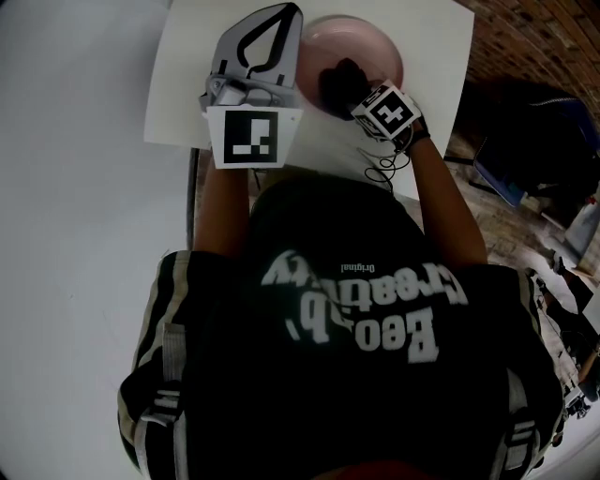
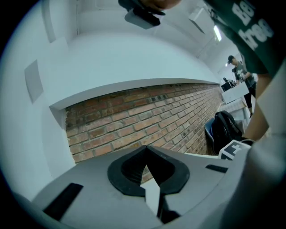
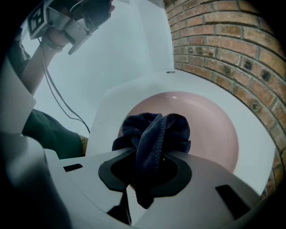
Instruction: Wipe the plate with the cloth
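Note:
A pink plate (image 1: 370, 47) (image 3: 210, 129) rests on the white table (image 1: 187, 84) at its far right part. My right gripper (image 1: 359, 94) (image 3: 149, 156) is shut on a bunched dark blue cloth (image 1: 337, 77) (image 3: 154, 129), which sits over the plate's near left part; whether it touches the plate is hidden. My left gripper (image 1: 292, 11) (image 2: 146, 150) is lifted above the table left of the plate. It points at a brick wall, its jaws closed tip to tip with nothing between them.
A brick wall (image 3: 223, 44) runs behind the table's far edge. A dark backpack (image 2: 225, 129) and a blue bag (image 1: 506, 178) sit on the floor to the right. A thin cable (image 1: 386, 167) hangs from my right gripper. A person (image 2: 239, 71) stands far off.

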Tool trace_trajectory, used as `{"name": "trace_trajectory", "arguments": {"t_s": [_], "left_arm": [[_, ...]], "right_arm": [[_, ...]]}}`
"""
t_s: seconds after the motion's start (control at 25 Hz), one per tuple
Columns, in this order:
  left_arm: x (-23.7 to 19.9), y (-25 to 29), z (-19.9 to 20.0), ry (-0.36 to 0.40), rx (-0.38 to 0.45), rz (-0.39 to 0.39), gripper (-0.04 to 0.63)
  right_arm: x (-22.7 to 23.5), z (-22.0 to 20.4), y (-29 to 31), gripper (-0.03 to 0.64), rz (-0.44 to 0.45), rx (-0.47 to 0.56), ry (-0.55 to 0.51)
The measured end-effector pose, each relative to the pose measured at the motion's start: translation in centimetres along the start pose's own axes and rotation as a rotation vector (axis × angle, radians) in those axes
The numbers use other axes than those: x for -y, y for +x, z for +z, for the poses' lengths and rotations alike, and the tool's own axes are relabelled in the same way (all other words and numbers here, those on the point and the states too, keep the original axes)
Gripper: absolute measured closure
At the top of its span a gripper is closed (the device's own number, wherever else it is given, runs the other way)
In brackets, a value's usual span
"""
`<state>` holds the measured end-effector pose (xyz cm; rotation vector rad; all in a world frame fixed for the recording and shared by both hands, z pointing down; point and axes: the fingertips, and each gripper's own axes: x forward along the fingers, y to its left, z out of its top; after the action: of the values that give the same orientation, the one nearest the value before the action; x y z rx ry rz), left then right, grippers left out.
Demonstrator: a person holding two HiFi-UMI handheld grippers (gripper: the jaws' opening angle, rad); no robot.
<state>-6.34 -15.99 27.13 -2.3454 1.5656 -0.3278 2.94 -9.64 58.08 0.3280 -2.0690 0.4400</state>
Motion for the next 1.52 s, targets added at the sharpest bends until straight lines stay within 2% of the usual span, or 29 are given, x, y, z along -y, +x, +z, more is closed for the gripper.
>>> {"name": "trace_trajectory", "arguments": {"t_s": [0.56,0.8,1.04,1.52], "left_arm": [[0.8,1.4,0.7,0.015,0.009,-0.019,0.597],[0.7,2.5,0.0,0.005,0.0,-0.017,0.597],[0.9,3.3,-0.9,-0.008,-0.024,-0.021,0.597],[-0.6,2.3,-2.4,-0.015,-0.038,-0.026,0.597]], "right_arm": [[3.6,-2.9,-3.4,0.543,-0.14,-0.074,-0.002],[7.3,-3.5,-3.8,0.543,-0.245,-0.103,0.02],[10.1,-2.8,-4.0,0.543,-0.321,-0.105,0.032],[12.3,1.0,-2.4,0.543,-0.376,-0.09,0.017]]}}
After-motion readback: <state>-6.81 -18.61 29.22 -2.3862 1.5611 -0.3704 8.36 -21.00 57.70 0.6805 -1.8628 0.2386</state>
